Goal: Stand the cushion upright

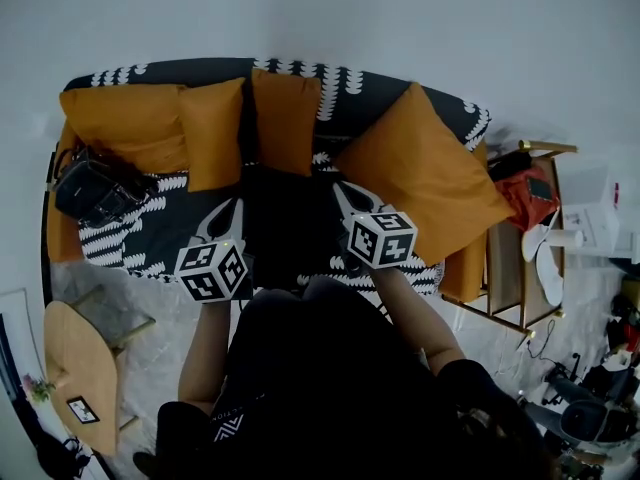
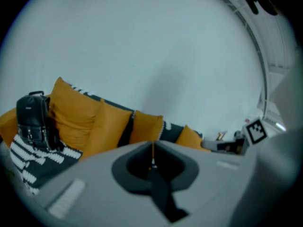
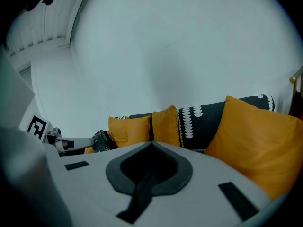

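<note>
Both claws, the left claw (image 1: pixel 228 216) and the right claw (image 1: pixel 347 196), are pinched shut on nothing above the sofa (image 1: pixel 345 93) seat, and the middle cushion (image 1: pixel 285 118) stands upright against the backrest just beyond, between them and nearer the right.

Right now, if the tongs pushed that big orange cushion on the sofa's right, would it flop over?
Probably soft and light: the big orange cushion looks plump. It leans tilted against the backrest, so a push would likely tip or slide it. Pinched by one edge, it would probably sag.
</note>
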